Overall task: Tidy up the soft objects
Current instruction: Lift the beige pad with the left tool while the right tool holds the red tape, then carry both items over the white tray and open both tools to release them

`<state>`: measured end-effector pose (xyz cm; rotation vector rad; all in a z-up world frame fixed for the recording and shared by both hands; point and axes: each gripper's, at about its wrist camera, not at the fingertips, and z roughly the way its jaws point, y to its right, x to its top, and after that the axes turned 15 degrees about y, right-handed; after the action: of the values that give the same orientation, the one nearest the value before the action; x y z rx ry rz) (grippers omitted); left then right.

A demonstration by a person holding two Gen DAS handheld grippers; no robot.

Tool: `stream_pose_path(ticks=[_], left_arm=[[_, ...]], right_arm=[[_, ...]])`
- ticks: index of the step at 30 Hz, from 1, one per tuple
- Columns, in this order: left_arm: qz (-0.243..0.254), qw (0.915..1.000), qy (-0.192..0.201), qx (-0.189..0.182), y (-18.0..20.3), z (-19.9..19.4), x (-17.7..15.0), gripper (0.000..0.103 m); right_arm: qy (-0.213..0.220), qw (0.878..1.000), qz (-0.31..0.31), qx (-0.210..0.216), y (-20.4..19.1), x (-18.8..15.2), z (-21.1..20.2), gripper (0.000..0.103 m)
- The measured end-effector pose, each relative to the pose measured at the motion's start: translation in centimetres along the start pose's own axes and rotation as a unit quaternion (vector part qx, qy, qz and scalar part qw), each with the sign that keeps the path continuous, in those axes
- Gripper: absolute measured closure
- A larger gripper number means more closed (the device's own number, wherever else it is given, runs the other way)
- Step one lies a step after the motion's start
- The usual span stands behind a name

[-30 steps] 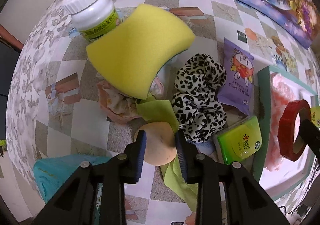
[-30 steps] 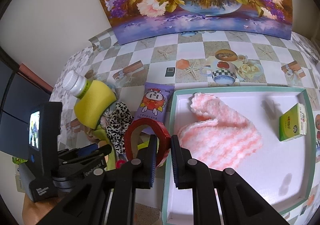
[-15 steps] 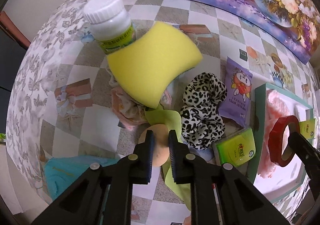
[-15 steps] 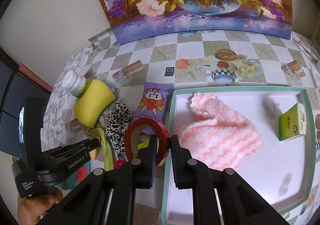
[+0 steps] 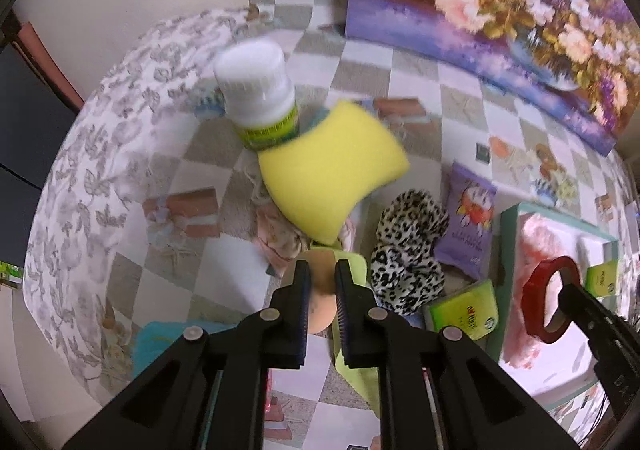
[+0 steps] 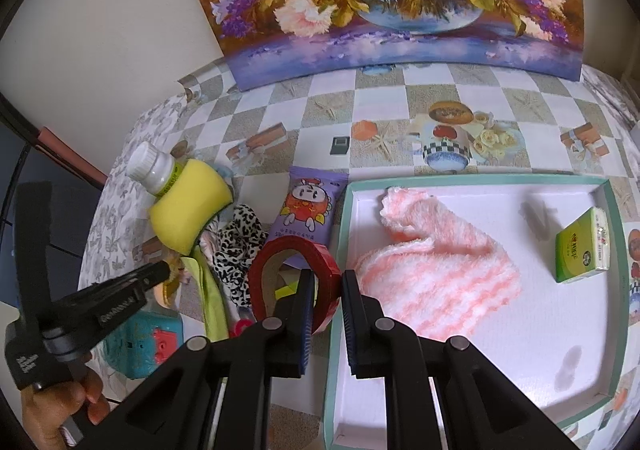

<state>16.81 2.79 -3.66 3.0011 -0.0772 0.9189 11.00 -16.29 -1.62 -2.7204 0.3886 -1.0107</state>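
1. Left gripper point(image 5: 320, 282) is clamped on a peach makeup sponge point(image 5: 322, 304); its jaws press both sides and the sponge sits above the bench point(image 5: 192, 274) clutter.
2. Right gripper point(image 6: 325, 290) is closed on a red tape roll point(image 6: 294, 278), pinching the roll's wall; the roll is just left of the tray point(image 6: 616, 250) edge.
3. Yellow sponge point(image 5: 332, 173) leans on a white bottle point(image 5: 260, 97), over a crumpled pink cloth point(image 5: 276, 238).
4. Leopard scrunchie point(image 5: 406, 250) lies just right of the left gripper, between a green cloth point(image 5: 356, 270) and a purple snack packet point(image 5: 468, 221).
5. Green tissue pack point(image 5: 464, 314) is on the bench by the tray's left rim.
6. In the tray: a pink striped fluffy sock point(image 6: 432, 270) in the left half and a second green tissue pack point(image 6: 582, 250) near the right wall, well apart.
7. Teal item point(image 6: 140, 342) sits at the near-left bench edge under the left gripper; I can't tell what it is.
8. Flower painting point(image 6: 392, 1) stands at the back of the bench against the wall.
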Motion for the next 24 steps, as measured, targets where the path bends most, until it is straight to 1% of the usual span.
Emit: stream_pose_path(ticks=[3, 5, 7, 10, 13, 15, 18, 21, 24], left_arm=[[0.002, 0.9996, 0.028, -0.010, 0.5, -1.9, 0.8, 0.090], [0.010, 0.9989, 0.042, -0.016, 1.2, -2.9, 1.1, 0.090], [0.020, 0.9978, 0.054, -0.033, 2.5, -3.9, 1.4, 0.090], [0.043, 0.9958, 0.061, -0.054, 5.1, -4.6, 1.2, 0.090], [0.072, 0.9928, 0.053, -0.080, 8.2, -4.7, 0.5, 0.090], [0.097, 0.9897, 0.047, -0.094, 10.7, -4.9, -0.2, 0.090], [0.120, 0.9846, 0.033, -0.123, 13.6, -4.9, -1.3, 0.090], [0.148, 0.9792, 0.022, -0.137, 16.6, -5.2, -2.7, 0.090], [0.166, 0.9740, 0.015, -0.153, 18.6, -5.5, -3.8, 0.090]], right_arm=[[0.009, 1.000, 0.001, 0.002, 0.2, 0.4, -0.8, 0.088], [0.011, 1.000, 0.002, -0.005, 0.5, 0.5, -1.2, 0.088], [0.010, 1.000, 0.009, -0.013, 1.4, 0.5, -1.4, 0.088], [-0.001, 0.999, 0.021, -0.032, 3.1, 0.1, -1.5, 0.088], [-0.015, 0.997, 0.037, -0.063, 5.7, -0.6, -1.6, 0.088], [-0.021, 0.995, 0.057, -0.077, 7.6, -1.0, -1.9, 0.088], [-0.025, 0.990, 0.095, -0.097, 10.9, -1.6, -2.7, 0.088], [-0.030, 0.985, 0.118, -0.120, 13.5, -2.2, -3.4, 0.088], [-0.031, 0.980, 0.145, -0.129, 15.8, -2.8, -4.2, 0.088]])
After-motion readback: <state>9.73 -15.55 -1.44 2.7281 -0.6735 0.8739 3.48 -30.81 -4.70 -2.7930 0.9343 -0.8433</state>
